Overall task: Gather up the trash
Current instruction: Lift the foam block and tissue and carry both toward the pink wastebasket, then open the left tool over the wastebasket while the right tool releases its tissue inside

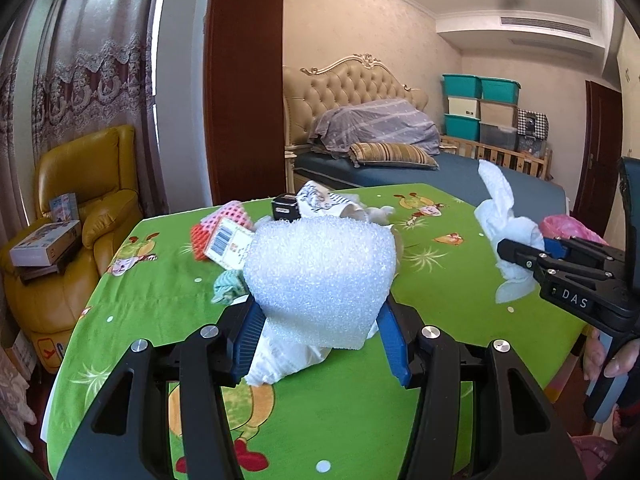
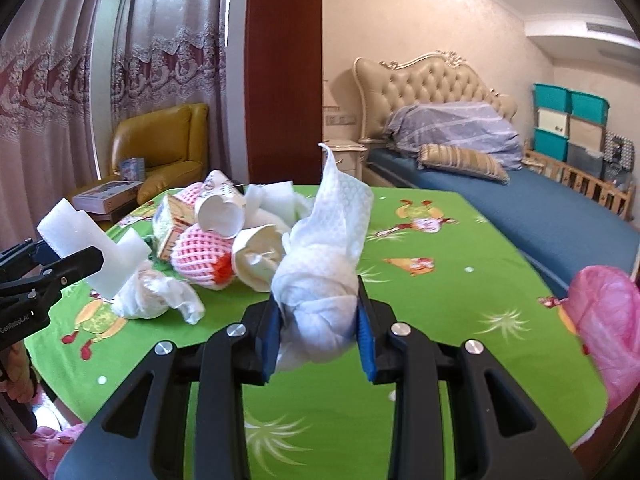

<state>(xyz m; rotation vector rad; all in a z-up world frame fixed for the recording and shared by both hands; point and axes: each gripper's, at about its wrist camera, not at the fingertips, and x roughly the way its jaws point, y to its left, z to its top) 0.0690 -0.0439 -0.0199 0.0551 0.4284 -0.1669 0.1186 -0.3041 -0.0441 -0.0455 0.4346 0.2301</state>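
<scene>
White foam and tissue fill the two tools. Left wrist view: the left tool (image 1: pixel 316 312) pinches a foam piece (image 1: pixel 320 276) between its blue pads, lifted above the green worktop (image 1: pixel 440 300); a crumpled white tissue (image 1: pixel 280 360) hangs under the foam, and whether the pads also press on it cannot be told. Beyond it lies the remaining trash pile (image 1: pixel 240 236), straight ahead and close to this tool. At right, the right tool (image 1: pixel 516 256) grips a twisted paper towel (image 1: pixel 500 216), with a pink bag (image 1: pixel 568 230) just behind it. Right wrist view: the right tool (image 2: pixel 320 320) is narrowed onto the paper towel (image 2: pixel 320 272), whose long axis stands nearly upright. A pink bag (image 2: pixel 604 316), likely the collection point, lies to the right at the worktop's edge, nearer this hand. The pile (image 2: pixel 216 236) sits ahead-left, and the left tool (image 2: pixel 76 262) holds its foam (image 2: pixel 92 244) at far left.
</scene>
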